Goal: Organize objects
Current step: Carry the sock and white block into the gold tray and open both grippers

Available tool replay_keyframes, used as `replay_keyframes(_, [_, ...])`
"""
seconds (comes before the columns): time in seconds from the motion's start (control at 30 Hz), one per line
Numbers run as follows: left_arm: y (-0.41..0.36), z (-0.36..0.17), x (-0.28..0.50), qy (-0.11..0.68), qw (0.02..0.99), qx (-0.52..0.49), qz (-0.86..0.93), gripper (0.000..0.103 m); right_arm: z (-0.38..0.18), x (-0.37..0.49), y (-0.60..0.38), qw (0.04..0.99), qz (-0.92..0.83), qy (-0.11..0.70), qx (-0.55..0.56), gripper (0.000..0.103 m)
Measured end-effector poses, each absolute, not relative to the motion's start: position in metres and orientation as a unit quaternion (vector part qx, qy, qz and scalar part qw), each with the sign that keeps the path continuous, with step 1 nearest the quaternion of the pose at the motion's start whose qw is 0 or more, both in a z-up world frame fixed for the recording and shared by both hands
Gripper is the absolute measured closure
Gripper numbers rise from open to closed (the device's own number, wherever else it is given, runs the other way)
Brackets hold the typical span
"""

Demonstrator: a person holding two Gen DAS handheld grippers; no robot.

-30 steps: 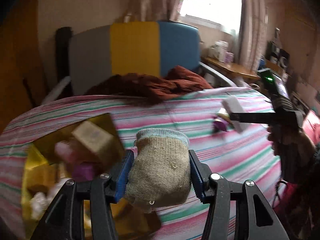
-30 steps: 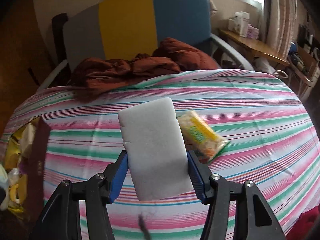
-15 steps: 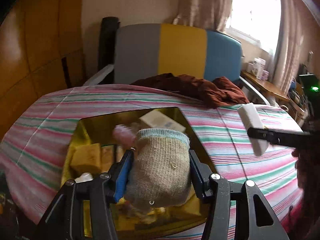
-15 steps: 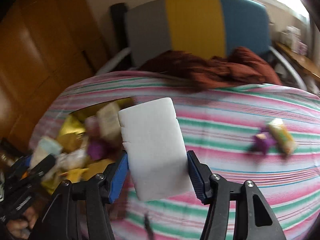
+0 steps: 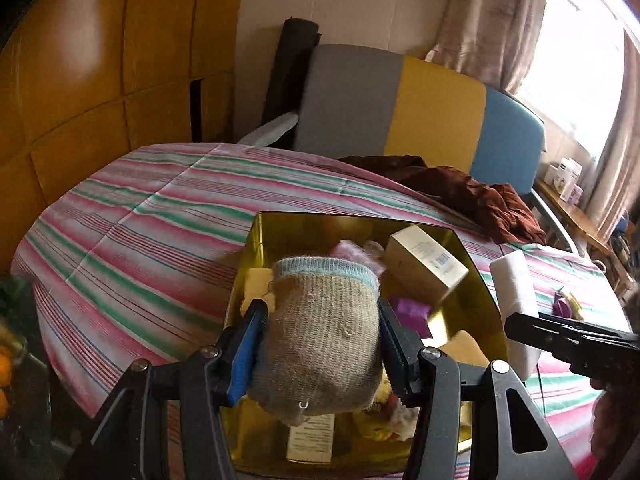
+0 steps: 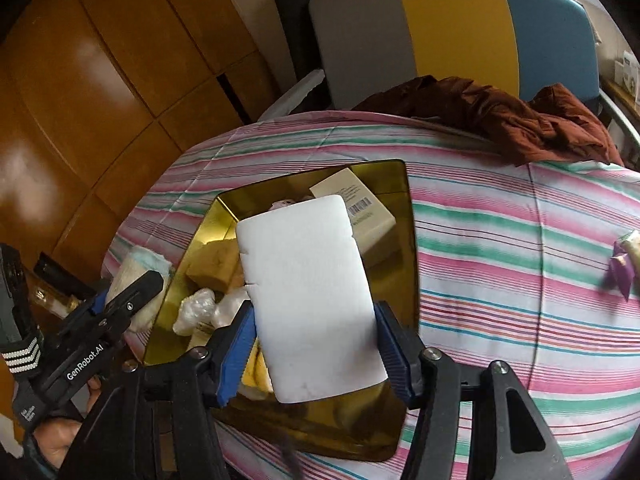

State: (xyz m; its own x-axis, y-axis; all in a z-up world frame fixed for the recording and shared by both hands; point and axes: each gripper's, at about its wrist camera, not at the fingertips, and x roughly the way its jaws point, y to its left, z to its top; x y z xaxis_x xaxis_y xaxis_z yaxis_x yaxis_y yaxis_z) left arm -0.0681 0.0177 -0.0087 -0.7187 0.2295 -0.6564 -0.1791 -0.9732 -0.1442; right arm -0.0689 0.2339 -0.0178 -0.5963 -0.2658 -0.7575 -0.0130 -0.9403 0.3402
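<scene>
My left gripper (image 5: 320, 344) clamps the sock (image 5: 320, 332) at lower centre, over the gold tin (image 5: 256, 240). My right gripper (image 6: 316, 344) clamps the white sponge (image 6: 308, 296), also above the tin (image 6: 408, 200), mid-frame.

The gold tray (image 6: 408, 240) is crowded: a cream box (image 6: 368, 216) is propped against its far right wall, yellow sponges (image 6: 214, 266) and crumpled white wrappers (image 6: 196, 312) are packed along its left side, and a purple item (image 5: 410, 310) lies mid-right. Little bare floor is left, mostly at the near right corner. To the tray's left and far side, the striped cloth (image 5: 132, 232) is seen bare. On the right, passage is broken only by a small purple and yellow packet (image 6: 624, 264). Along the far edge, a heap of brown fabric (image 6: 500, 116) is spread before the chair back (image 6: 448, 28).
</scene>
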Motion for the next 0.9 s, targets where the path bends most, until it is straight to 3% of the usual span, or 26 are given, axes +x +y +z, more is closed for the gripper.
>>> replay_keyframes(0.2, [0.028,-0.001,-0.083,-0.030,0.115,-0.347,0.930,0.048,-0.020,-0.079,0.225,0.068,-0.876,-0.152,0.452,0.043])
replay_keyframes(0.33, [0.038,0.005,-0.101,-0.022,0.111,-0.340,0.934,0.048,-0.026,-0.086,0.221,0.069,-0.872,-0.156,0.458,0.037])
replay_keyframes(0.47, [0.044,0.010,-0.105,-0.012,0.097,-0.330,0.939,0.039,-0.031,-0.086,0.216,0.067,-0.872,-0.144,0.464,0.033])
replay_keyframes(0.83, [0.045,0.023,-0.083,-0.006,0.105,-0.307,0.946,0.036,-0.025,-0.071,0.213,0.045,-0.887,-0.113,0.445,0.029])
replay_keyframes(0.9, [0.043,0.025,-0.078,-0.007,0.104,-0.305,0.947,0.030,-0.022,-0.067,0.213,0.036,-0.890,-0.108,0.441,0.028])
